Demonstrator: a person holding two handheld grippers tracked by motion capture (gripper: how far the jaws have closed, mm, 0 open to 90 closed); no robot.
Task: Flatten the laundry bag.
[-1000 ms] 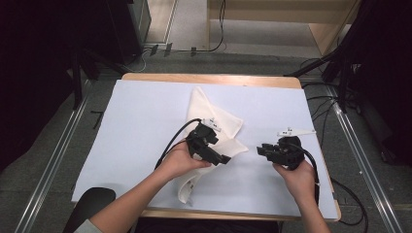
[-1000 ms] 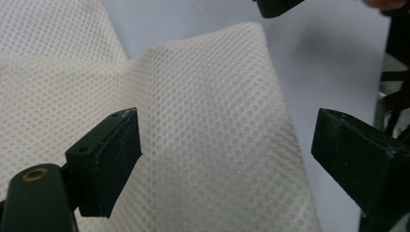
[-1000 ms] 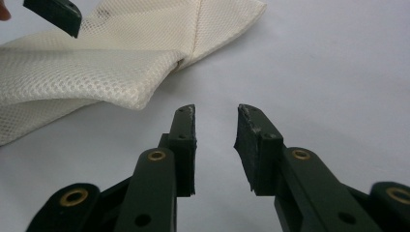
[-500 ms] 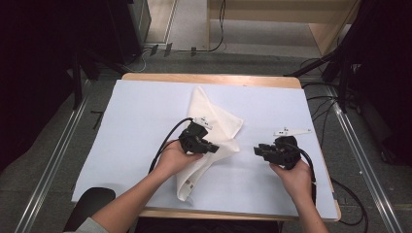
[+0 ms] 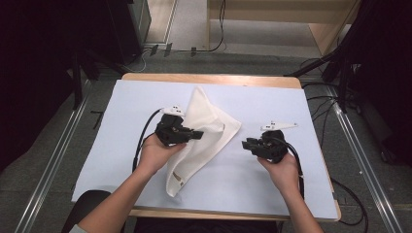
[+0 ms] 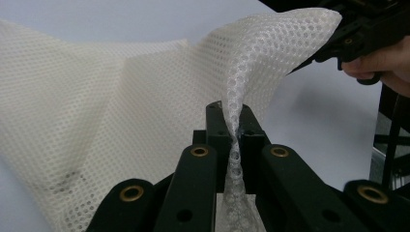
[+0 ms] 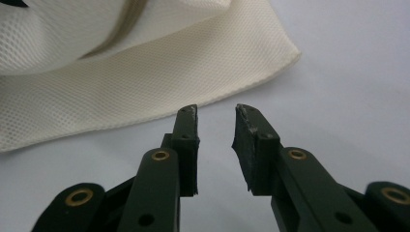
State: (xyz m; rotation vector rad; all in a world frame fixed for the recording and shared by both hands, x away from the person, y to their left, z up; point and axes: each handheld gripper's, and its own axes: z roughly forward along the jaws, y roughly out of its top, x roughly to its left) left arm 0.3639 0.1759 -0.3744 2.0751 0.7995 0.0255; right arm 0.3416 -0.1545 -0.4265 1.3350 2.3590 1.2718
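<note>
Left tongs (image 6: 232, 140) pinch a raised fold of the white mesh cloth (image 5: 204, 131) mid-desk; right tongs (image 7: 216, 126), parted and empty, face its free corner at eleven o'clock, just short.

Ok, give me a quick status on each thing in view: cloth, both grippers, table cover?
Cream mesh cloth: partly folded, one fold lifted off the table, rest lying flat.
Left gripper: shut on the cloth, pinching a raised fold.
Right gripper: open, holding nothing, pointing at the cloth's near edge, apart from it.
Pale blue table cover: flat.
</note>
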